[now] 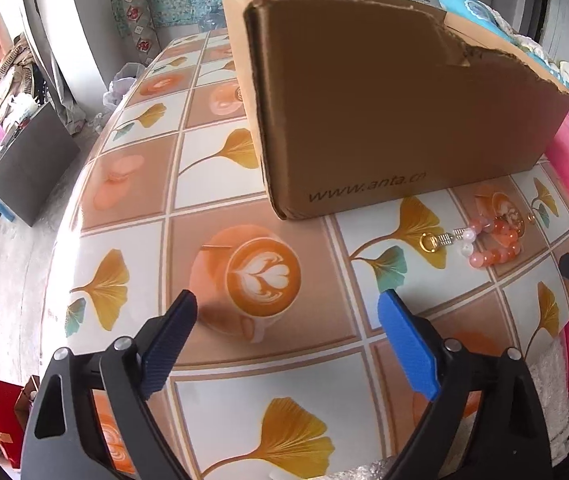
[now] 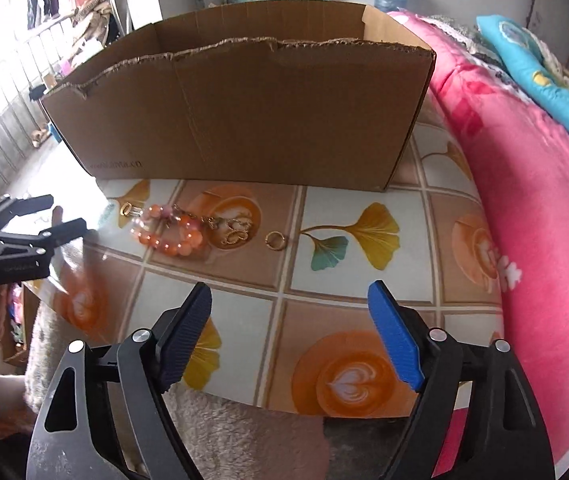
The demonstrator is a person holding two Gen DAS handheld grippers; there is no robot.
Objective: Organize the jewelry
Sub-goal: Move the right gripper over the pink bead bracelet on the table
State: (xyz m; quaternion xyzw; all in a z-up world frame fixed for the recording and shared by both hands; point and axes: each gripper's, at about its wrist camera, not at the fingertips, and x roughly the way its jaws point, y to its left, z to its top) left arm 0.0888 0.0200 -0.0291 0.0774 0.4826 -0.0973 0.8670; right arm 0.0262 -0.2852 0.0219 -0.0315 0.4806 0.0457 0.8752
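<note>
On the tiled tablecloth, just in front of the cardboard box, we find the jewelry gathered in a small heap: an orange bead bracelet, a gold ring lying a little apart to its right, a gold clasp ring at its left end, and a tangle of gold pieces between bracelet and ring. We cannot make out whether that tangle is a chain, earrings or a pendant; it merges with the printed coffee cup beneath it. From the left wrist view the same bracelet sits far to the right, and its gold parts blur into the pattern there too.

Our left gripper hangs above the table with its fingers spread wide and nothing between them. Our right gripper is likewise released and empty, held near the table's front edge, well short of the jewelry. The left gripper also shows at the left border of the right wrist view, partly cut off.

The box's near wall hides its floor in both views, so we cannot tell what lies inside. A pink quilt covers the table's right side.
</note>
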